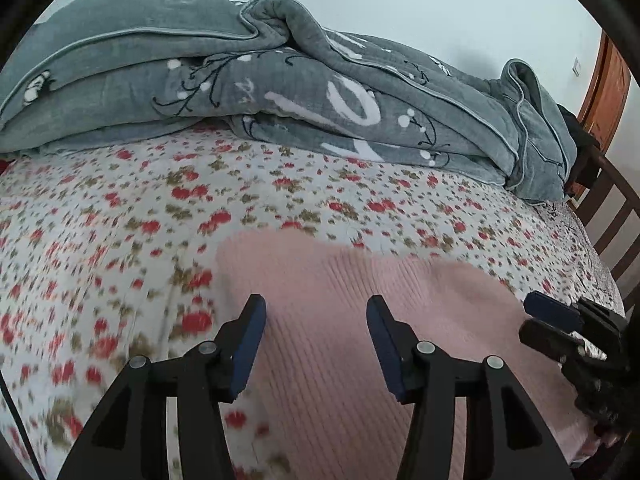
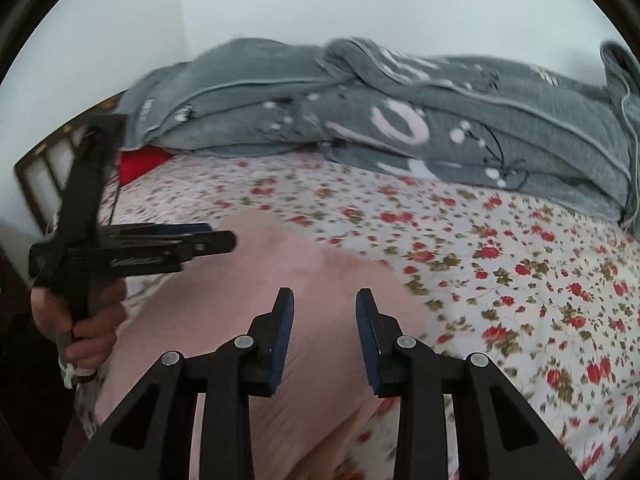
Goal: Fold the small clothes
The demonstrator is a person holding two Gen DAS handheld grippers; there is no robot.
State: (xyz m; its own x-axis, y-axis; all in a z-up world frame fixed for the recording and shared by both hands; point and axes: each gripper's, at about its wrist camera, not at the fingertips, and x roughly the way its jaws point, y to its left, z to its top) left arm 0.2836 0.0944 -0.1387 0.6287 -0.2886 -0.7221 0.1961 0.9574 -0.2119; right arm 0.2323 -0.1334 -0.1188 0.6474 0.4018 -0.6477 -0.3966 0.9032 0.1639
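Pink knit garment (image 1: 348, 320), near edge cut off, blurred

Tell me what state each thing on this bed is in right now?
Pink knit garment: lying flat on the floral sheet, not gripped.
Grey blanket: bunched up along the wall.
Left tool: open, empty.
Right tool: open, empty.

Both handheld tools are matte black plastic. The left gripper (image 1: 316, 310) has two angular fingers (image 1: 430, 364) lined with dark blue pads, a round silver pivot screw on each link, and triangular cut-outs lower down. The right gripper (image 2: 325, 302) is built alike. A hand (image 2: 86, 320) shows beside a black handle; something white at the wrist may be a knotted cord.
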